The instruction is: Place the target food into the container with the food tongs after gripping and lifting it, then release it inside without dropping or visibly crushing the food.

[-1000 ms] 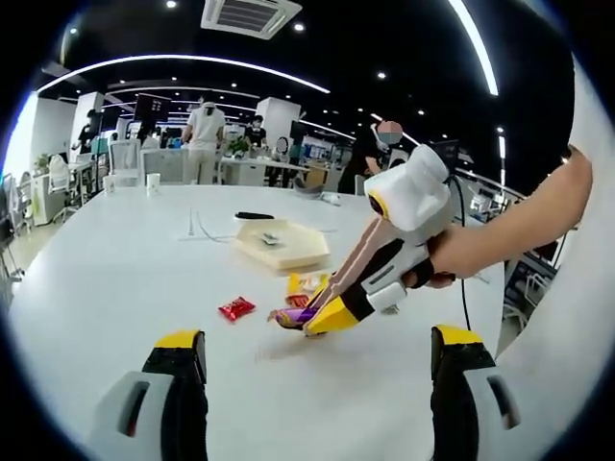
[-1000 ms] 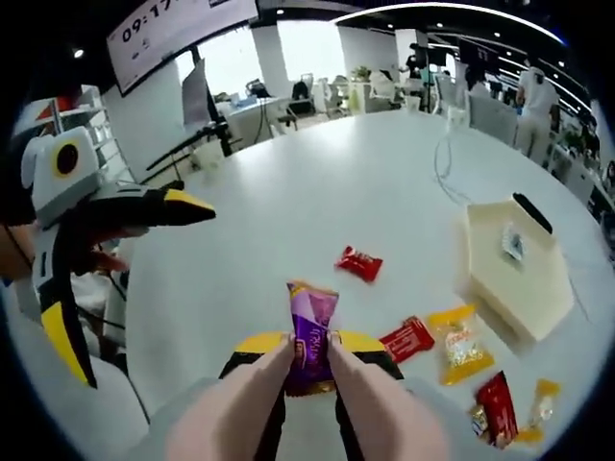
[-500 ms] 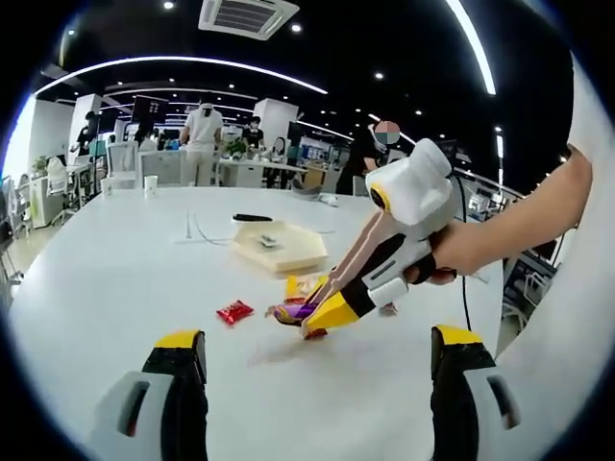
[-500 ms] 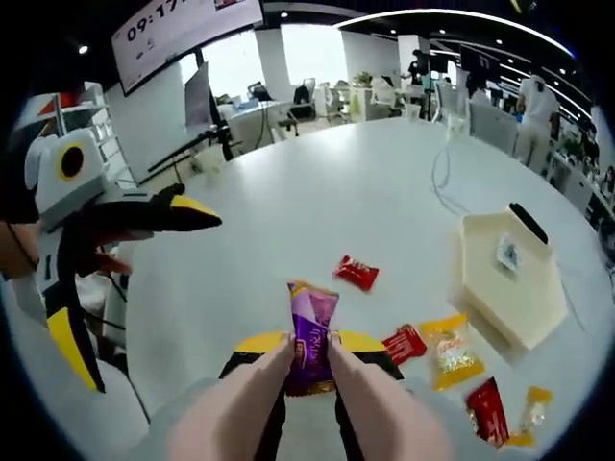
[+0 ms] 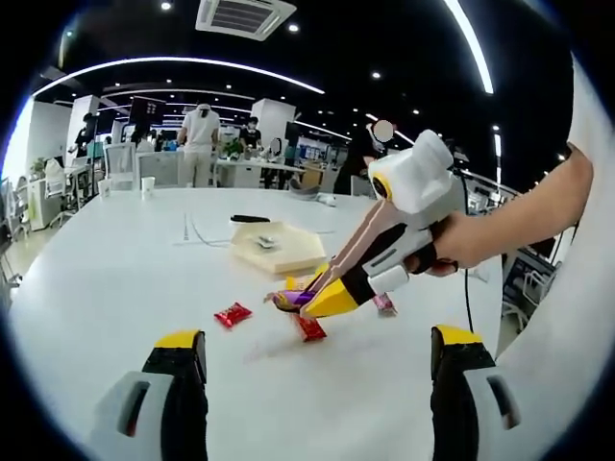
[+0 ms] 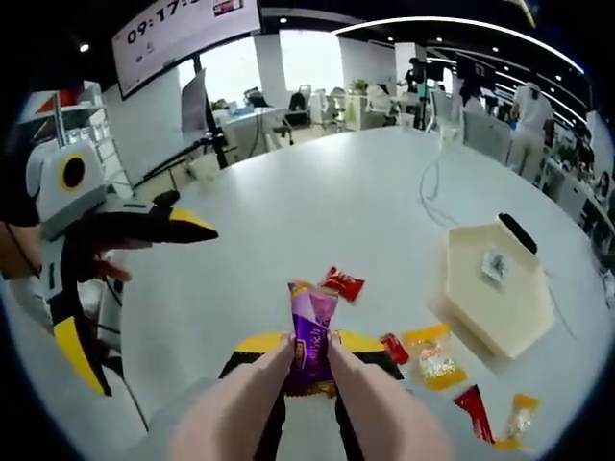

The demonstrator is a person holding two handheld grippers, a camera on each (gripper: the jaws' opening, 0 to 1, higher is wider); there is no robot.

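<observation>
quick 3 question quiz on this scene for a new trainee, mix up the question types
1. True or false: the right gripper is shut on the purple packet.
2. What already lies in the hexagonal tray?
A. a small packet
B. a red candy
C. a yellow packet
3. Fill in: in the left gripper view, the left gripper has its jaws ____.

Key: 1 true; 2 A; 3 open.

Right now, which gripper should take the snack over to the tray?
Right. The right gripper already grips the purple packet lifted off the table, with the hexagonal tray ahead; the left gripper is open.
</observation>
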